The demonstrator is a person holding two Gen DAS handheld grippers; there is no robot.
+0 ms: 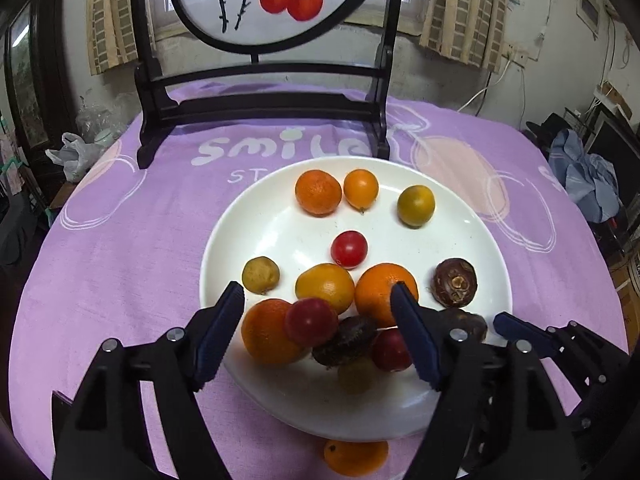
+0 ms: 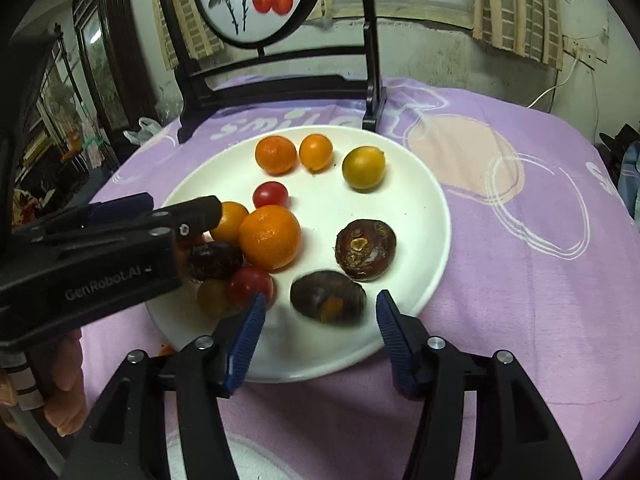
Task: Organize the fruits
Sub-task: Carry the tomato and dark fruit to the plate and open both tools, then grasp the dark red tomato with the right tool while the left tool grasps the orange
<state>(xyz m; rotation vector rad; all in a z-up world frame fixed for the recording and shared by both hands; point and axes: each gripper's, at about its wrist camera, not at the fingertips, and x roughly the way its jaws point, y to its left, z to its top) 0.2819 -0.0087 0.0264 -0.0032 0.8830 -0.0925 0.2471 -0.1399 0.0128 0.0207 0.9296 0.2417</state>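
Note:
A white plate [image 1: 280, 236] [image 2: 408, 200] on the purple cloth holds several oranges, kumquats, cherry tomatoes and dark brown water chestnuts. My left gripper [image 1: 318, 294] is open above the plate's near side, over a cherry tomato [image 1: 310, 321], an orange [image 1: 268, 336] and a dark chestnut [image 1: 344, 340]. My right gripper [image 2: 320, 306] is open, its fingers either side of a blurred dark chestnut [image 2: 327, 297] on the plate's near rim. Another chestnut [image 2: 365, 249] lies just beyond. The left gripper [image 2: 132, 216] shows in the right wrist view.
A small orange [image 1: 355, 457] lies on the cloth off the plate's near edge. A dark wooden stand [image 1: 260, 108] with a round persimmon painting stands behind the plate. A plastic bag [image 1: 72, 156] is at the table's far left.

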